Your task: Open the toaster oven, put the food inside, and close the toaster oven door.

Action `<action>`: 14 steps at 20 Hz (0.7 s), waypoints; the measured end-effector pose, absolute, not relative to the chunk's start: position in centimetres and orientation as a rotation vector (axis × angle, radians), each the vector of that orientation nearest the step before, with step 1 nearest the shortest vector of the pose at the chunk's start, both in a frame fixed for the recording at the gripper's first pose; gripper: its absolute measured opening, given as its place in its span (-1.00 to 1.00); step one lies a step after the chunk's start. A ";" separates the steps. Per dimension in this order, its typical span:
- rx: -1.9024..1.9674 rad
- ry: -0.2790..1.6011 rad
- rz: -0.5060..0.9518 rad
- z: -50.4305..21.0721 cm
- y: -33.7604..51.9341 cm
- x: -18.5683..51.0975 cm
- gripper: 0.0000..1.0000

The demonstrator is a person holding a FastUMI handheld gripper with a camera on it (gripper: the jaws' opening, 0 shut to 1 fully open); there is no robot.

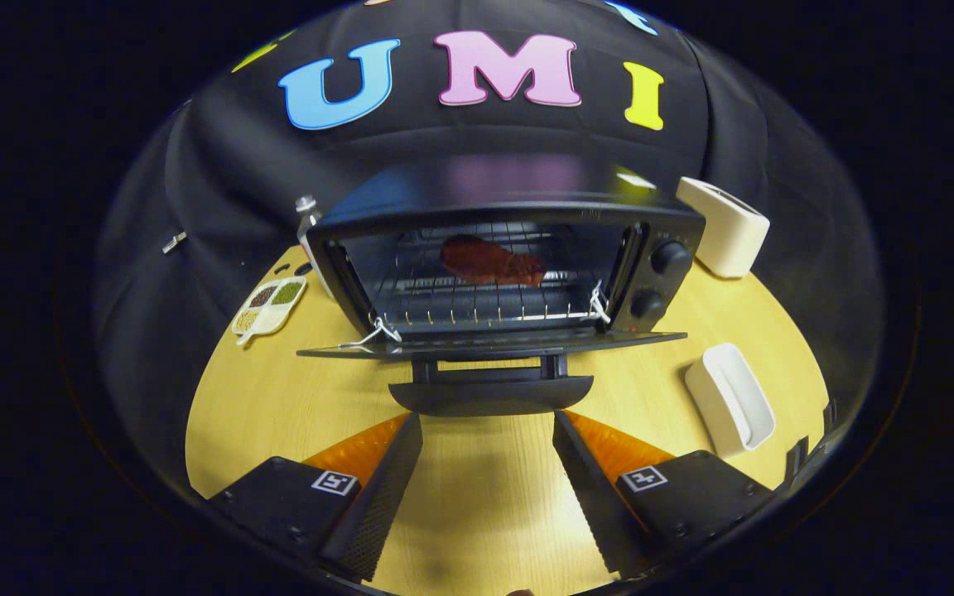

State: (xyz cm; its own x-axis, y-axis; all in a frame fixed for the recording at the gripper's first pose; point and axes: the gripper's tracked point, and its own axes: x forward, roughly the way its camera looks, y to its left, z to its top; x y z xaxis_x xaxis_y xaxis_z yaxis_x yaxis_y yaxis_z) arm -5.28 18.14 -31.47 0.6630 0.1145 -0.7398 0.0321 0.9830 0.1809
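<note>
Now the gripper (487,430) is spread wide, its fingers (378,488) grasping nothing above the bare table (278,406). Just ahead of them hangs the handle (489,393) of the oven (510,265) door (485,341), dropped flat open. Beyond, a reddish-brown piece of food (489,261) lies on the wire rack (477,294) inside.

Kind of food (493,261) on the rack could not be told; dark red lump only. A bottle (308,228) was mostly hidden behind the toaster oven (510,248). Contents of the divided dish (270,306) were too small to identify. Gripper (487,434) finger bases were cut off; fingers were spread, nothing between.
</note>
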 end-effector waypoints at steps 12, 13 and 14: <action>0.152 0.606 0.077 -22.7 14.2 -2.4 0.97; 0.146 0.590 0.082 -21.9 13.9 -2.6 0.98; 0.139 0.573 0.085 -21.0 13.3 -2.6 0.98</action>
State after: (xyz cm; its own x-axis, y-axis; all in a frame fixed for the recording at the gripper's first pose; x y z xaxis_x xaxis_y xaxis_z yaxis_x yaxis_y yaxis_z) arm -2.65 13.35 -20.99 0.8372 0.1187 -0.5338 -0.0412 0.9871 0.1549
